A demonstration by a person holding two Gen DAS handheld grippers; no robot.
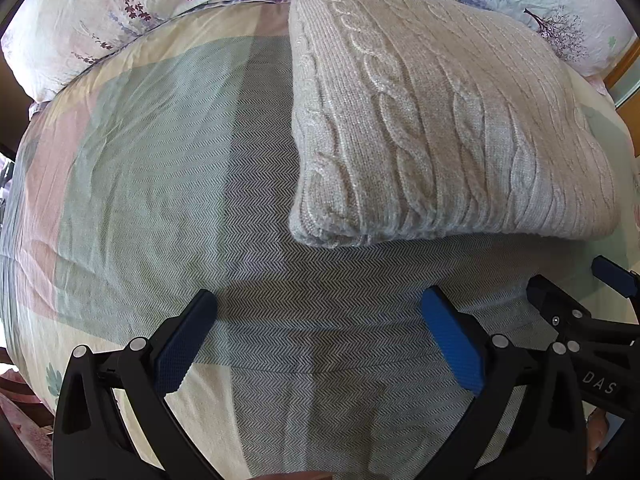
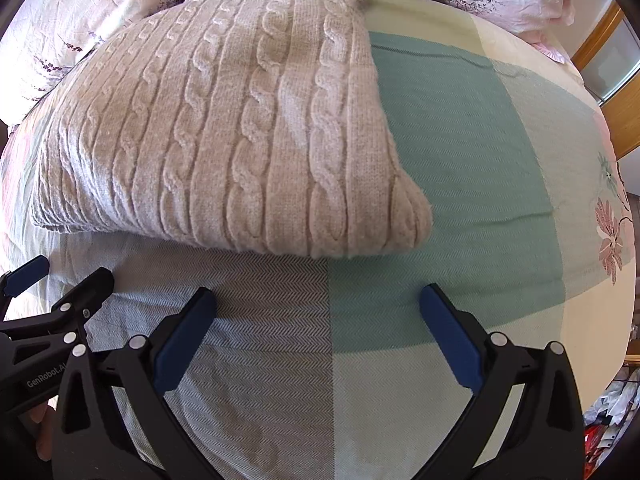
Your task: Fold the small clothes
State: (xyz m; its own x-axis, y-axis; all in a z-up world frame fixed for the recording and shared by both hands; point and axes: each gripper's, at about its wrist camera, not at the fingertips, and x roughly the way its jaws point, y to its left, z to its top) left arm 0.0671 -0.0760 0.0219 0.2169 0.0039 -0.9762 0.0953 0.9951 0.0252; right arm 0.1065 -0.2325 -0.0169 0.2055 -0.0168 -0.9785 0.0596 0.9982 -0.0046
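Observation:
A cream cable-knit sweater [image 1: 432,120] lies folded into a thick rectangle on the bed; it also shows in the right wrist view [image 2: 224,128]. My left gripper [image 1: 320,320] is open and empty, hovering over the blanket just short of the sweater's near left corner. My right gripper [image 2: 318,316] is open and empty, just short of the sweater's near right corner. The right gripper's fingers [image 1: 560,304] show at the right edge of the left wrist view, and the left gripper's fingers [image 2: 80,284] at the left edge of the right wrist view.
A herringbone blanket [image 1: 256,240] in grey, green and cream blocks covers the bed, also seen in the right wrist view [image 2: 460,160]. Floral pillows [image 1: 100,20] lie behind the sweater. A wooden frame [image 2: 608,40] stands far right, with clutter [image 2: 608,412] beside the bed.

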